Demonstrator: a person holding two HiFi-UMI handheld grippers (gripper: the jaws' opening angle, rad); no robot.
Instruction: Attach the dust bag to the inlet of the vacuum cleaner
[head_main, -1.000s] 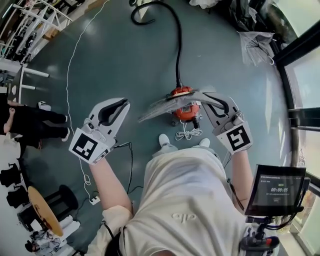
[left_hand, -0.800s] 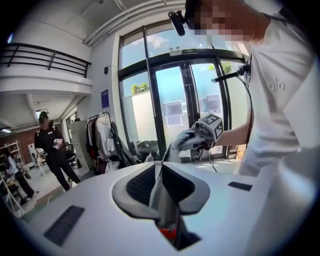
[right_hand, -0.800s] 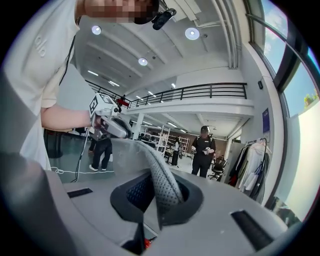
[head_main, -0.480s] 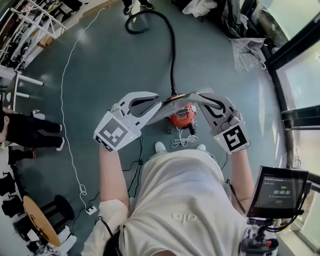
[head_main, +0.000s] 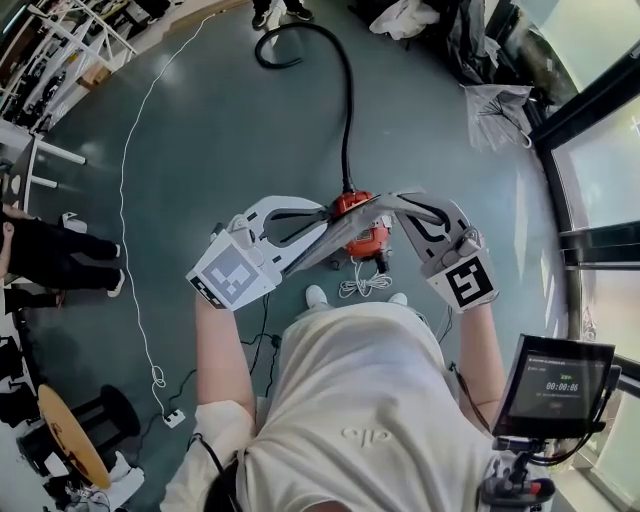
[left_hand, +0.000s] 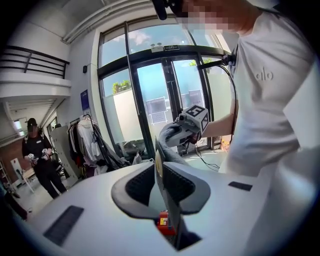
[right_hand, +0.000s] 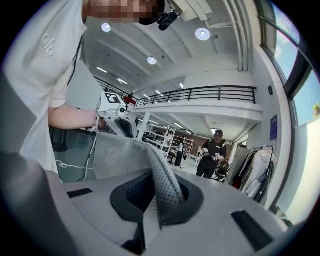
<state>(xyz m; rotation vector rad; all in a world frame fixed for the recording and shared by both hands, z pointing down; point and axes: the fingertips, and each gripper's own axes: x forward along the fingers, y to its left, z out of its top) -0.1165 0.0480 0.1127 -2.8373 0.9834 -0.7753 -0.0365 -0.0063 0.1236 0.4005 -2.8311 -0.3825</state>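
Observation:
A flat grey dust bag (head_main: 322, 243) hangs stretched between my two grippers above the floor. My left gripper (head_main: 318, 215) is shut on its left edge; in the left gripper view the bag (left_hand: 161, 172) shows edge-on between the jaws of that gripper (left_hand: 161, 189). My right gripper (head_main: 398, 203) is shut on the bag's other end, where the mesh-textured fabric (right_hand: 164, 185) folds into that gripper (right_hand: 157, 200). The orange vacuum cleaner (head_main: 366, 236) stands on the floor directly below the bag, partly hidden by it. Its inlet is not visible.
A black hose (head_main: 346, 95) runs from the vacuum toward the far floor. A coiled white cord (head_main: 360, 286) lies by the person's shoes, and a long white cable (head_main: 127, 200) crosses the floor at left. A person in black (head_main: 55, 262) stands left; a tablet screen (head_main: 558, 383) sits lower right.
My left gripper swung right from an open position off to the side and closed on the bag's left edge. The right gripper kept its hold, and the bag is now held over the vacuum.

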